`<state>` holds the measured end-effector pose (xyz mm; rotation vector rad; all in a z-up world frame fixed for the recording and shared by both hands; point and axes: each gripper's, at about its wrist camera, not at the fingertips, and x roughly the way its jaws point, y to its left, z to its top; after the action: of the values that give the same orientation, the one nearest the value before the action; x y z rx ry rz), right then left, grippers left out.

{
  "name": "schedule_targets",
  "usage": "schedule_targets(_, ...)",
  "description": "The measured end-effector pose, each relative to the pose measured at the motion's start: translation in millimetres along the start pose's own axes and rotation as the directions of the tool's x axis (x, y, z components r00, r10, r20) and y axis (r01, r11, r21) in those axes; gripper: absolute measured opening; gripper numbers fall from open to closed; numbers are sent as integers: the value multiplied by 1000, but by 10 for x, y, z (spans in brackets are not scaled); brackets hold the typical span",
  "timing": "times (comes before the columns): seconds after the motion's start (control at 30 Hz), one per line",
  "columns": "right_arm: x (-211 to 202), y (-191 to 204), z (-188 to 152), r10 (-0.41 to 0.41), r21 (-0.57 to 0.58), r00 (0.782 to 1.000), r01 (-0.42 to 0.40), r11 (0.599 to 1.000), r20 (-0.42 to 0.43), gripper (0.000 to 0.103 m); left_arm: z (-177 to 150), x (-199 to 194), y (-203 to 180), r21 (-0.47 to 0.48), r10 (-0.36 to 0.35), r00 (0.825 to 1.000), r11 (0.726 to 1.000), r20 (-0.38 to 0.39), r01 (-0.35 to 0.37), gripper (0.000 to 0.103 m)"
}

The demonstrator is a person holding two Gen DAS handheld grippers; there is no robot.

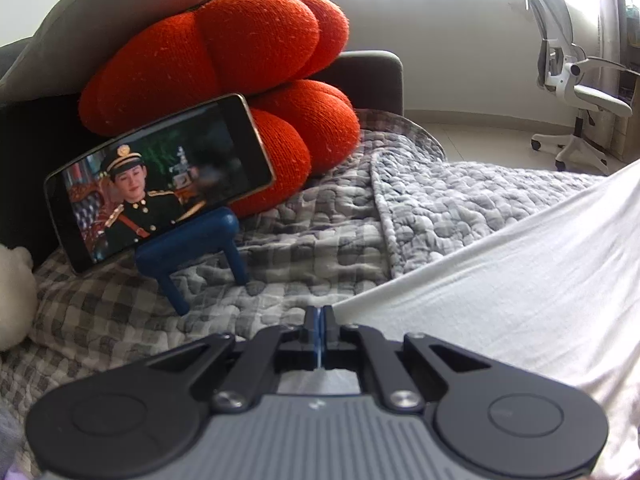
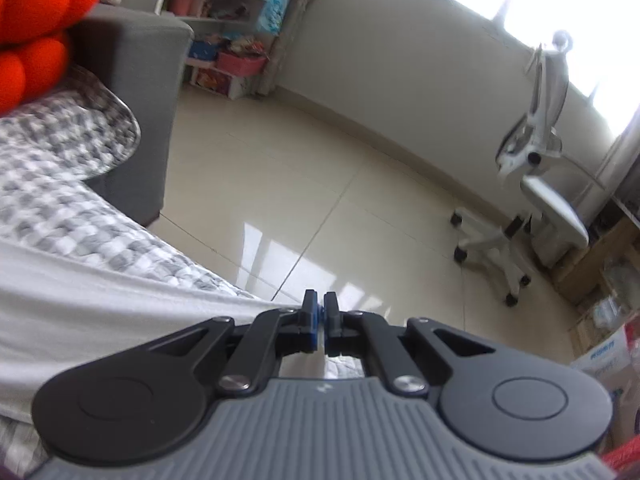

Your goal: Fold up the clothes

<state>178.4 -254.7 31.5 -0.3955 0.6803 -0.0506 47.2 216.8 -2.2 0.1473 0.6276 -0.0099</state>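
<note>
The white garment (image 1: 520, 280) hangs stretched taut above the checked quilt (image 1: 312, 240), its long axis running from the left gripper (image 1: 319, 312) to the right gripper (image 2: 319, 304), and each of the 2 grippers is pinched together on one end of its upper edge. Beyond the left gripper, a phone (image 1: 160, 184) on a blue stand (image 1: 196, 252) leans against an orange cushion (image 1: 224, 64) on the quilt; past the quilt's edge, a white office chair (image 2: 540, 184) stands on the tiled floor (image 2: 320, 184), well apart from the garment.
</note>
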Motion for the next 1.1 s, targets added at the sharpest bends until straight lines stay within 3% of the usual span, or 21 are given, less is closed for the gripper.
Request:
schedule_targets(0.1,144,144,-96,-43,-57,997,39,998,-62,0,-6,-23,35,-20,-2,1000,1000,-13,2,6)
schedule_targets(0.17,71,167,-138,-22,-39,999,20,999,-48,0,2,-87,94,-47,0,1000,999,-18,-1,18)
schedule_targets(0.2,35,179,-160,-11,-30,999,10,1000,-40,8,-1,-162,126,-54,7,1000,999,-7,-8,26)
schedule_targets(0.3,-251,128,-137,58,66,998,-57,996,-10,16,-50,-515,220,-64,42,999,997,34,-40,35)
schedule_targets(0.37,-497,165,-136,141,62,990,-141,988,-4,25,-149,-784,291,-85,59,998,995,33,-56,39)
schedule_targets(0.43,-770,229,-158,225,38,974,-225,974,-3,51,-280,-1066,378,-110,91,996,990,25,-88,40)
schedule_targets(0.53,-1275,224,-328,325,22,946,-325,945,6,52,-582,-1525,572,-175,160,987,972,-4,-158,42)
schedule_targets(0.6,-1571,122,-505,364,57,931,-363,930,-6,52,-825,-1805,758,-264,182,982,946,-44,-187,43)
schedule_targets(0.67,-1847,14,-746,382,99,924,-377,921,-28,52,-1087,-2059,976,-376,184,978,903,-95,-206,41)
schedule_targets(0.77,-2228,-155,-1195,380,187,923,-363,913,-64,52,-1441,-2360,1188,-500,175,971,834,-161,-233,41)
schedule_targets(0.87,-2527,-344,-1618,345,327,934,-300,896,-90,52,-1685,-2556,1244,-578,148,973,785,-176,-224,41)
schedule_targets(1.0,-2774,-630,-2135,316,559,944,-214,801,-92,52,-1822,-2531,1257,-660,84,983,731,-165,-173,43)
schedule_targets(1.1,-2913,-778,-2434,309,684,948,-175,708,-76,52,-1838,-2416,1249,-698,51,989,703,-139,-135,45)
